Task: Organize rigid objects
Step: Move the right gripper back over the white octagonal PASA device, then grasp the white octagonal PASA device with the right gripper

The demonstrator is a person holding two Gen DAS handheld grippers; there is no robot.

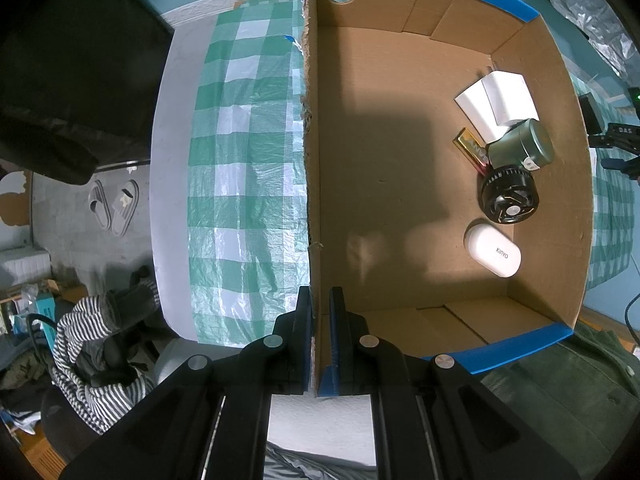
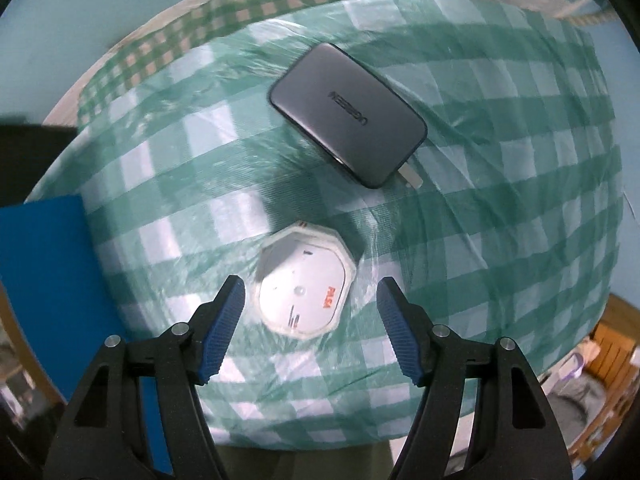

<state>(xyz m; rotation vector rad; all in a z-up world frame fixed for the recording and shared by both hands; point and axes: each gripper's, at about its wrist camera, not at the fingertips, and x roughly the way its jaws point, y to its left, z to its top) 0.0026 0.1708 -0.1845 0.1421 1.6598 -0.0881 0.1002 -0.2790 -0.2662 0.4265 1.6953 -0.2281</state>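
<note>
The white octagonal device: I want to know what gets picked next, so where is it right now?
In the right wrist view, the white octagonal device lies on the green checked tablecloth, between the open right gripper's fingers and untouched, with the grey charger just beyond it.

Flat gold battery (image 1: 472,148) partly hidden beneath dark green cylindrical canister (image 1: 522,145); blue cardboard box wall (image 2: 44,280) cut off at frame's left edge.

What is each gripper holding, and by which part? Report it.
The left gripper is shut on the cardboard box, clamping its side wall at the rim. The right gripper holds nothing: its open jaws straddle the white octagonal device.
</note>
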